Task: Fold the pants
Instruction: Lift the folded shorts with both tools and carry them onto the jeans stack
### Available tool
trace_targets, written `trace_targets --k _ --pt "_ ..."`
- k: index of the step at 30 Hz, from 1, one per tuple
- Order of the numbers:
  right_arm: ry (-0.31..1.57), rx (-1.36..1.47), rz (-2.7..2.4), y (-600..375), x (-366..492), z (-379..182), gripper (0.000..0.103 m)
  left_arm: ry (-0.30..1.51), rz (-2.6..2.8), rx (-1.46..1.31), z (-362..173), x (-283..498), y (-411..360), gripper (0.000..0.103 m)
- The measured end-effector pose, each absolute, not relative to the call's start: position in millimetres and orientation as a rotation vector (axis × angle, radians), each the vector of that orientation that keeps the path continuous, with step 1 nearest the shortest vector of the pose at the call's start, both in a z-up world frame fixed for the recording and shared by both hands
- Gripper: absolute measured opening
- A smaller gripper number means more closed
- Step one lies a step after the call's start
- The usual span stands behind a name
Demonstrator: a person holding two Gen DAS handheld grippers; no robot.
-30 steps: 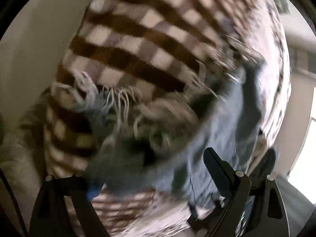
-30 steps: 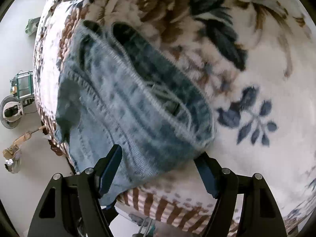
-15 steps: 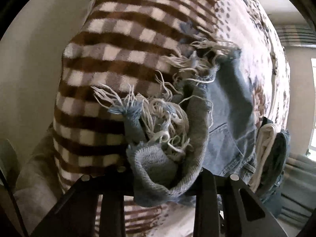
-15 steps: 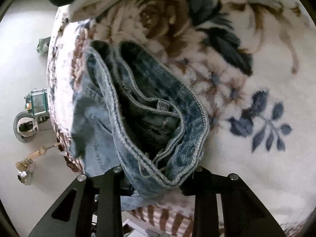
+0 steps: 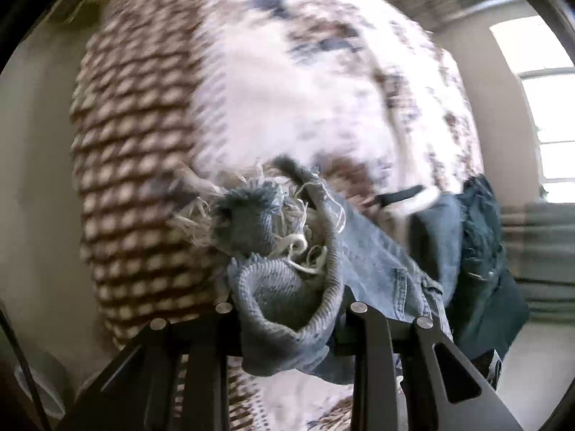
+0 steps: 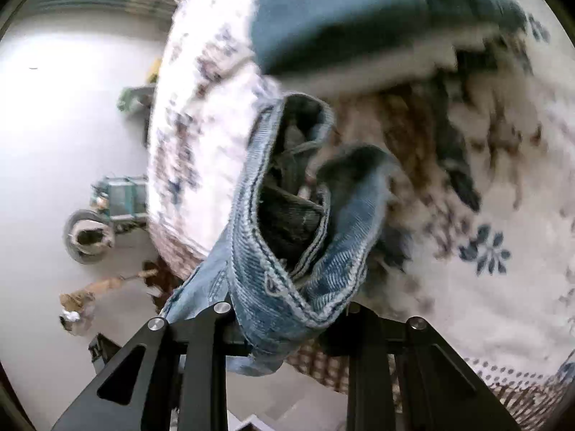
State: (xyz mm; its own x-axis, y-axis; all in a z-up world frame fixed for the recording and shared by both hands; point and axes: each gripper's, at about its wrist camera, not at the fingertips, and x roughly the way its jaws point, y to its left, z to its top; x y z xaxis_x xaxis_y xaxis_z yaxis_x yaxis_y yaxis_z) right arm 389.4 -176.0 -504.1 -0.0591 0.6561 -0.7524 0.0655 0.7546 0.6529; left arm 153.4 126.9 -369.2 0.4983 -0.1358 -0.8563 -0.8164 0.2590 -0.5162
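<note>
The light blue denim pants (image 5: 377, 251) hang between my two grippers above a blanket-covered bed. My left gripper (image 5: 287, 309) is shut on the frayed leg hem (image 5: 273, 273), bunched with loose white threads. My right gripper (image 6: 287, 312) is shut on the waistband (image 6: 287, 287), whose folded band and dark inside show. The rest of the pants trails down toward the bed edge in the right wrist view (image 6: 201, 287).
The bed blanket (image 5: 287, 89) is white with brown and blue flowers and a brown checked border (image 5: 136, 179). A stack of folded dark clothes (image 5: 481, 237) lies on it, also in the right wrist view (image 6: 359, 10). Floor clutter (image 6: 93, 230) sits beside the bed.
Both grippers closed on the pants, left on the frayed hem, right on the waistband, then lifted and swung them over the bed; both views are now motion-blurred.
</note>
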Motion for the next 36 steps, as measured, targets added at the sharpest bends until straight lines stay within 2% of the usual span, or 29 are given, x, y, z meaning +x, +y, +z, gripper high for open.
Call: trace_targets --k 6,10,12,15,18,20,26,29,32,33,35,36 --pt "1.408 0.684 0.494 -189.5 452.5 -408.9 0.026 0.947 0.396 -1.137 -295.9 259.4 152.6 0.024" --pt "1.254 0.753 0.441 -212.9 509.9 -343.7 0.026 0.917 0.226 -1.011 -238.0 364.5 149.2 0.024" --pt "1.162 0.775 0.397 -232.1 544.7 -315.1 0.027 0.906 0.153 -0.980 -225.0 404.7 142.8 0.024" --pt "1.086 0.812 0.341 -259.8 583.4 -307.6 0.027 0.907 0.041 -0.896 -222.4 474.4 120.4 0.024" --pt "1.056 0.847 0.277 -294.0 608.8 -337.6 0.027 0.942 -0.032 -0.845 -256.4 527.5 95.8 0.024" --pt "1.079 0.873 0.224 -315.2 614.8 -378.3 0.027 0.999 -0.054 -0.835 -298.1 549.4 80.7 0.024" --pt "1.232 0.941 0.098 -345.6 585.7 -522.5 0.026 1.168 -0.056 -0.769 -427.1 550.3 51.1 0.024" --pt "1.231 1.012 0.077 -353.7 573.8 -552.3 0.027 1.186 -0.055 -0.779 -449.8 532.5 47.3 0.024" --pt "1.245 0.960 0.095 -347.5 576.6 -551.0 0.029 1.167 -0.067 -0.734 -446.7 522.3 46.1 0.025" --pt "1.262 0.946 0.097 -345.6 577.5 -551.0 0.034 1.168 -0.067 -0.720 -443.0 520.3 45.3 0.028" --pt "1.328 0.893 0.075 -342.6 584.5 -549.8 0.052 1.180 -0.055 -0.662 -431.5 518.0 40.5 0.034" --pt "1.353 0.839 0.058 -344.7 578.6 -555.5 0.071 1.195 -0.039 -0.602 -424.3 516.6 36.9 0.039"
